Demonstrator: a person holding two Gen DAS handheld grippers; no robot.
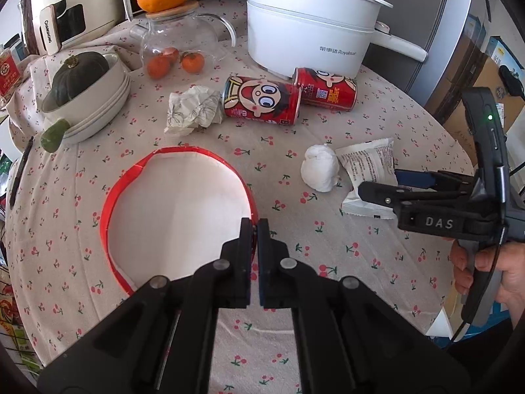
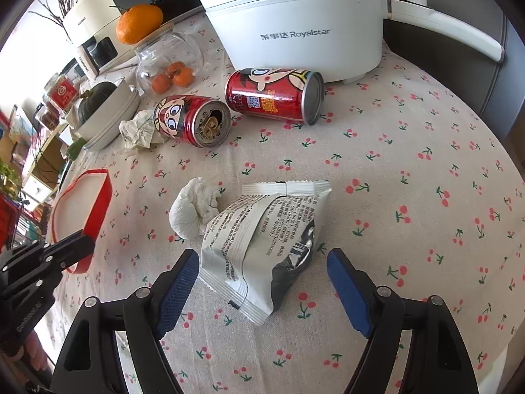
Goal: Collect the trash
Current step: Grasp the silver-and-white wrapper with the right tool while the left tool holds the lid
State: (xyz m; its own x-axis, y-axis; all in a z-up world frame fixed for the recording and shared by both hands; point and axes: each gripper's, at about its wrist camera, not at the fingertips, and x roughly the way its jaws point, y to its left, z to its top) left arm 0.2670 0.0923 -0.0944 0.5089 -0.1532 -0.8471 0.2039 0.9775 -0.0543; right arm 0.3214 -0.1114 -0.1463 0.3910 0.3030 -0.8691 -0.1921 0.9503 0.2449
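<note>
My left gripper is shut on the near rim of a shallow white bin with a red rim, which sits on the cherry-print cloth. The right wrist view shows the bin at the left, with the left gripper clamped on its edge. A white snack wrapper lies between the fingers of my open right gripper, whose pads stand beside it without pressing. A white tissue ball rests just left of the wrapper. Further back lie two red cans and a crumpled paper.
A white Royalstar pot stands at the back, its handle pointing right. A glass jug with an orange on top is beside it. Stacked bowls holding a dark squash sit at the left. A hand holds the right gripper near the table's edge.
</note>
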